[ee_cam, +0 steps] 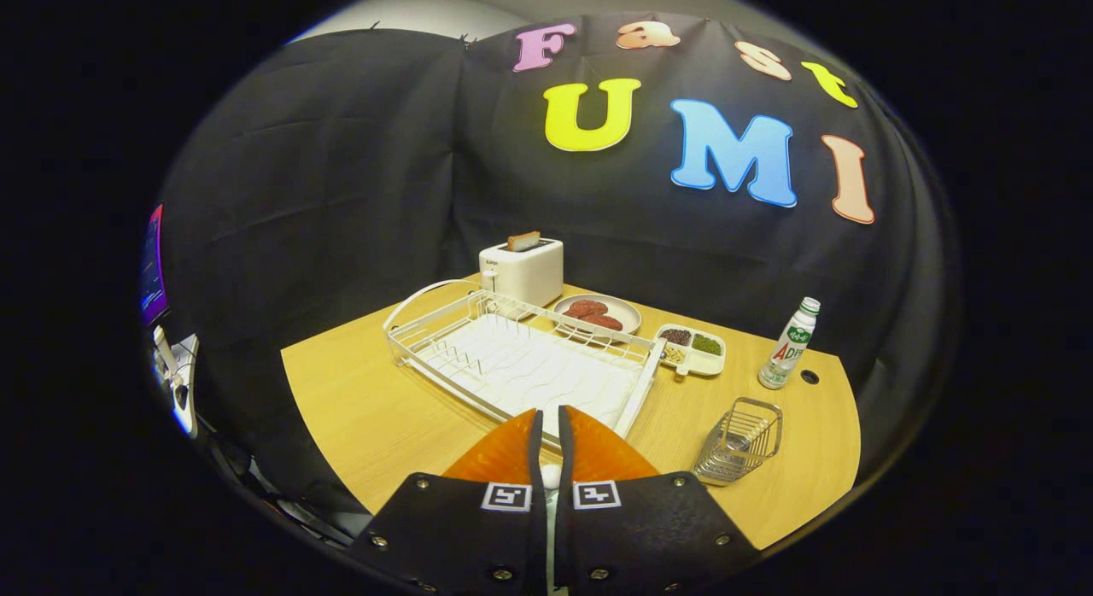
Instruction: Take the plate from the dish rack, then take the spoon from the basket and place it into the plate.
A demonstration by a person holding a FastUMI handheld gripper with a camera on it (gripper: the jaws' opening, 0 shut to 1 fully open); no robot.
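Dish rack (521, 361): a white wire rack on the wooden counter (359, 408), just ahead of the fingers, with no plate visible in it. Wire basket (739, 442): it lies on the counter to the right of the rack, apart from it; whether a spoon is inside cannot be told. Hand-held gripper (548, 429): the fingers stand almost together, a thin gap between them, with a small white object (551, 476) showing low in the gap; whether they grip it cannot be told. Beyond the rack stand a white toaster (522, 270) with a slice in its slot, a plate of reddish food (597, 314), and a divided tray (692, 350). A bottle (790, 343) stands upright to the right, beyond the basket.
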